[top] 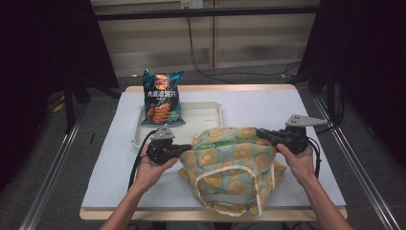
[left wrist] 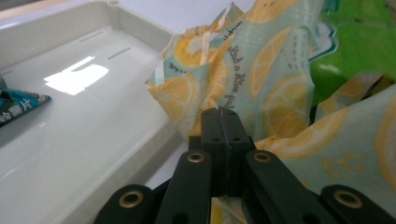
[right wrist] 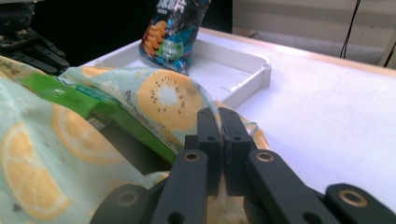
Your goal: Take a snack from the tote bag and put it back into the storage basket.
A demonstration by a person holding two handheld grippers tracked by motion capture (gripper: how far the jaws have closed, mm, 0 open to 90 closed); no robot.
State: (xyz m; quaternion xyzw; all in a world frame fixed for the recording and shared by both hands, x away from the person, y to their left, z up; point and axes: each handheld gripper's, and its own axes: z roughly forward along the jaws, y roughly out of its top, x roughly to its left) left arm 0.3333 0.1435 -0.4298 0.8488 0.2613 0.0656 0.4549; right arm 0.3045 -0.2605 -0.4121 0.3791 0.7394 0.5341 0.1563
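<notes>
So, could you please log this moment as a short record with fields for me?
surface: white table
bag: lemon-print cloth bag, mouth held apart from both sides
left tongs: shut on the bag's left rim
right tongs: shut on the bag's right rim
inside bag: something green, kind unclear
tray: white tray behind the bag
chips: chip bag standing at the tray's left end
</notes>
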